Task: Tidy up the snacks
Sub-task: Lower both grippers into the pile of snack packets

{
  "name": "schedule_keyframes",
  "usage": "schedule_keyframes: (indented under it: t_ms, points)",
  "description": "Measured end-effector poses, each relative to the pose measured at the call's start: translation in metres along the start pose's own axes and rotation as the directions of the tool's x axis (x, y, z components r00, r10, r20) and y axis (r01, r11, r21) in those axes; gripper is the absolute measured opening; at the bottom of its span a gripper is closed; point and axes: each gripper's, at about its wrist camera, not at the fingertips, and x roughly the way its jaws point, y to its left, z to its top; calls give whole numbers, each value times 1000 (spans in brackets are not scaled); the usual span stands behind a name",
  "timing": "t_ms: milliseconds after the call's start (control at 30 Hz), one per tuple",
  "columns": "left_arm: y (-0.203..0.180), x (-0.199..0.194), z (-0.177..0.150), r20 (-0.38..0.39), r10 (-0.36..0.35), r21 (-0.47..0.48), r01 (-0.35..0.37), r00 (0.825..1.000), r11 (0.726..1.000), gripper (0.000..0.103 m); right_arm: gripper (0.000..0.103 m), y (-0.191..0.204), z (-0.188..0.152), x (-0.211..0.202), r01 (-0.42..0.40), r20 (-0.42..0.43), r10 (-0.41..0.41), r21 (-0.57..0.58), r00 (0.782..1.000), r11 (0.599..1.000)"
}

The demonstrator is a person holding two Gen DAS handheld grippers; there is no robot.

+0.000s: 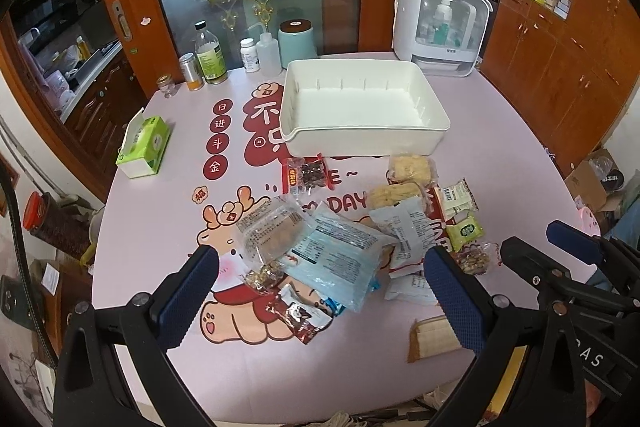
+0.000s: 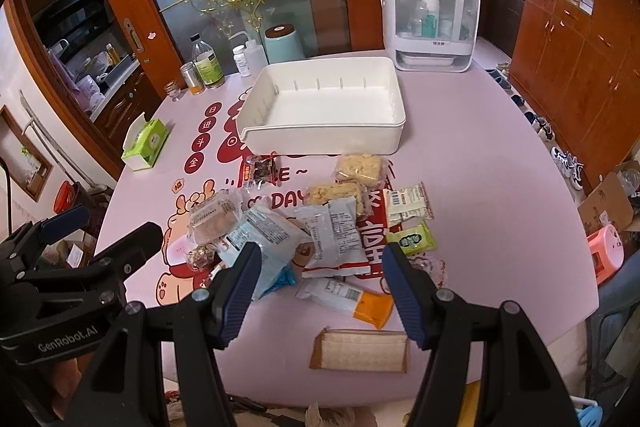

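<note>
A pink table (image 1: 160, 155) with red cartoon prints fills the middle of both my views, with wooden sliding doors and gold-patterned glass behind it and brown cabinets up the right edge.

Just above frame centre sits the white bin (image 1: 362, 107), with nothing in it. Behind it, toward the upper right, stands a white dispenser cabinet (image 1: 440, 23). Bottles and jars (image 1: 210, 55) line the table's far edge at upper left, beside a mint-green canister (image 1: 296, 43). A green tissue box (image 1: 144, 147) lies at the left edge of the table.

The snacks are scattered below the bin, in the lower middle of each frame. A large pale-blue packet (image 1: 340, 259) lies across the pile, touching a clear-wrapped brown cake (image 1: 272, 231) on its left. Two yellow crisp bars (image 2: 356, 167) lie just below the bin, a dark red-labelled packet (image 1: 306, 175) to their left, and a small green packet (image 2: 412, 237) at the pile's right side. In the right wrist view an orange-ended packet (image 2: 352, 301) lies low in the pile, with a tan cracker pack (image 2: 360, 349) apart from it near the bottom edge.

My left tongs (image 1: 320, 297) hang spread wide above the pile, gripping nothing. My right tongs (image 2: 320, 291) are likewise released, fingers apart over the orange-ended packet, touching none of it.
</note>
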Motion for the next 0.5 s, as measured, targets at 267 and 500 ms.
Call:
schedule_keyframes:
  t_ms: [267, 500]
  points:
    - [43, 15, 10, 0, -26, -2, 26, 1000, 1000, 102, 64, 14, 1, 24, 5, -54, -2, 66, 999, 998]
    - [93, 59, 15, -52, -14, 44, 16, 999, 999, 102, 64, 20, -9, 71, -18, -165, 46, 168, 985, 986]
